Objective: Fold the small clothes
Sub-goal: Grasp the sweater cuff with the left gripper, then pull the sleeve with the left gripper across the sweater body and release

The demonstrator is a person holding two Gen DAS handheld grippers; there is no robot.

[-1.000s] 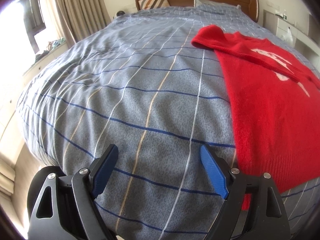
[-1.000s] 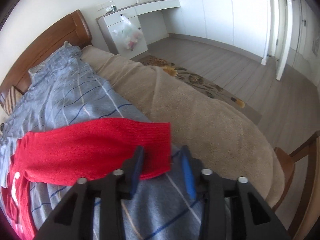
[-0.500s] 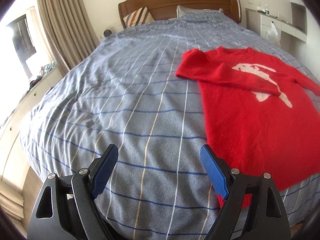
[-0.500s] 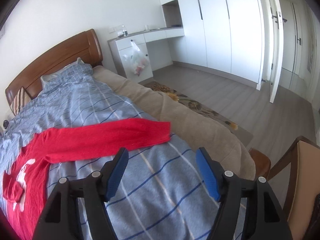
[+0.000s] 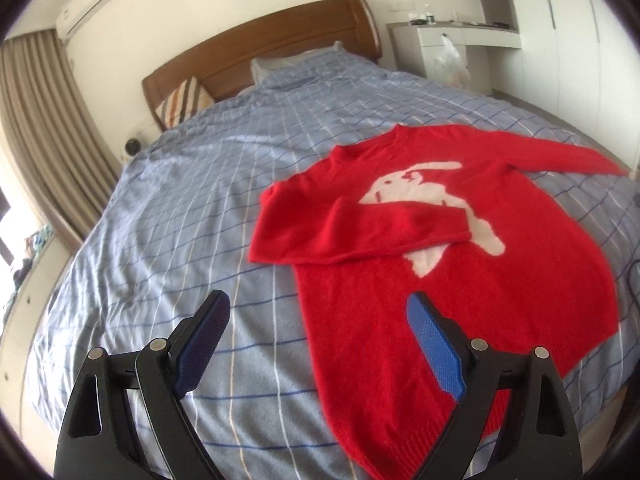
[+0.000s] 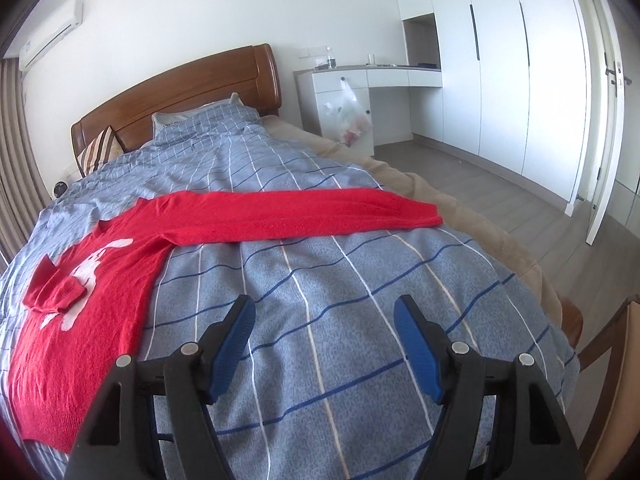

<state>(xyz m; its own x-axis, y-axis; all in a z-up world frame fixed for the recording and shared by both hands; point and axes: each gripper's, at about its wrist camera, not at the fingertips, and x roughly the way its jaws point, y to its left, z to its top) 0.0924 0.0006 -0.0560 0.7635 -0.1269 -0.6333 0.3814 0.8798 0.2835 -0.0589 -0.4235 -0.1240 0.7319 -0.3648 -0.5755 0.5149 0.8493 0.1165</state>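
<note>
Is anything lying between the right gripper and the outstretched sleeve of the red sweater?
Nothing visible does. Between the open right gripper and the outstretched sleeve of the red sweater there is only bare checked bedspread.

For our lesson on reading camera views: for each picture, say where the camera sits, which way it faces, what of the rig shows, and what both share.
Left wrist: on the left hand-held gripper, above the bed's foot, facing the brown wooden headboard; open blue-padded fingers show.
Right wrist: on the right hand-held gripper, further right, facing the headboard and white wardrobes; open fingers show.
Shared: the red knitted sweater with one sleeve folded in, the blue checked bedspread.
</note>
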